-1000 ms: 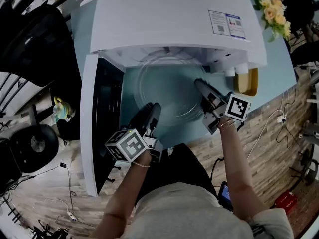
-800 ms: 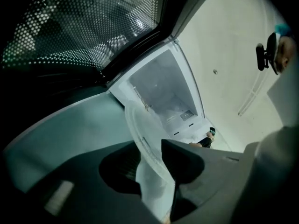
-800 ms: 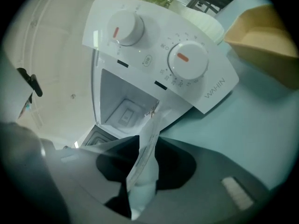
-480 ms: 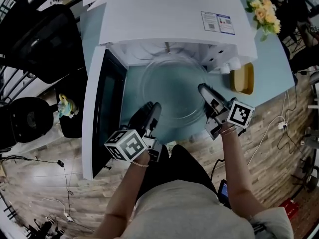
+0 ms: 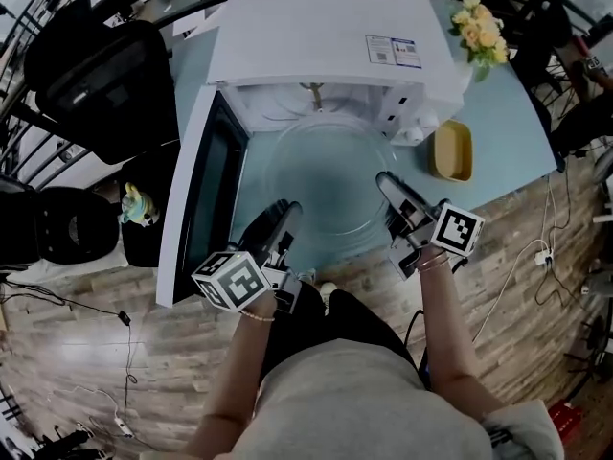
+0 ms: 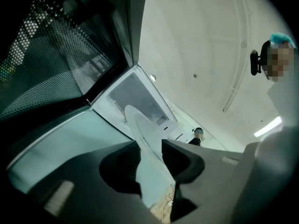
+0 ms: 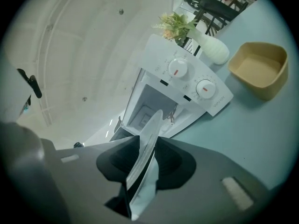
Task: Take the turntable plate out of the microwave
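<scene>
The clear glass turntable plate [image 5: 326, 175] hangs level over the light-blue table [image 5: 508, 151], its far rim at the mouth of the white microwave [image 5: 316, 46]. My left gripper [image 5: 285, 211] is shut on the plate's near-left rim, and my right gripper [image 5: 385, 182] is shut on its right rim. In the left gripper view the plate [image 6: 140, 127] runs edge-on between the jaws of the left gripper [image 6: 152, 155]. The right gripper view shows the plate's rim [image 7: 147, 141] pinched in the right gripper [image 7: 145, 161], with the microwave's cavity [image 7: 149, 108] beyond.
The microwave door [image 5: 206, 199] stands open to the left. A yellow bowl [image 5: 450, 149] sits right of the microwave, with a vase of flowers [image 5: 479, 27] behind it. A black chair [image 5: 96, 65] stands at the far left. The table's front edge is near my body.
The plate has come further out of the microwave toward me, both grippers staying shut on its rim. The head camera now shows more of the microwave top.
</scene>
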A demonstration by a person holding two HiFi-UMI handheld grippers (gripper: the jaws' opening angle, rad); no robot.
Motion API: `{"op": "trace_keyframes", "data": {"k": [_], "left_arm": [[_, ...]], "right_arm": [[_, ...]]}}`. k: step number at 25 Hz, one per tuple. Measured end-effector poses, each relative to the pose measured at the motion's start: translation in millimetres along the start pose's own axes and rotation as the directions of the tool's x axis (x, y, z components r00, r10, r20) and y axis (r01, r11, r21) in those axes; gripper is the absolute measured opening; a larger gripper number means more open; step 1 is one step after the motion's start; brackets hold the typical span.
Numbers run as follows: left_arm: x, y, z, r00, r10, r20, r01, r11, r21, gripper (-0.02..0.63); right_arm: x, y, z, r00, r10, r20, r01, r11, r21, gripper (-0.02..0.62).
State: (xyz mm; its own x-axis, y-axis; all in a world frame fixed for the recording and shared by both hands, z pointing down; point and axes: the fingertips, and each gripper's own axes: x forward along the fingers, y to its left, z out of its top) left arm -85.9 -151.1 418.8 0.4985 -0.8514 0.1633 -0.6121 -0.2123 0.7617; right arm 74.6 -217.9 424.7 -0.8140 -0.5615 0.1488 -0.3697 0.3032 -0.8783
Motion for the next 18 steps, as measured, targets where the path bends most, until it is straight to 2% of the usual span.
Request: {"op": "trace_keyframes", "data": {"k": [9,18], "left_arm": [[-29.4,-33.7,3.3,0.998,-0.051,0.042,0.048,0.997,0.054,0.143],[-50.9,-52.3,8.7,0.995,-0.072,0.065,0.065,0.993,0.102,0.147]], "right_arm": [[-24.0,44.2,-4.7,0.997,0.07,-0.019,-0.071,0.995,-0.075,0.128],[-41.3,67.8,-13.6,0.997,0.075,0.016,-0.073,0.991,-0.112,0.129]]}}
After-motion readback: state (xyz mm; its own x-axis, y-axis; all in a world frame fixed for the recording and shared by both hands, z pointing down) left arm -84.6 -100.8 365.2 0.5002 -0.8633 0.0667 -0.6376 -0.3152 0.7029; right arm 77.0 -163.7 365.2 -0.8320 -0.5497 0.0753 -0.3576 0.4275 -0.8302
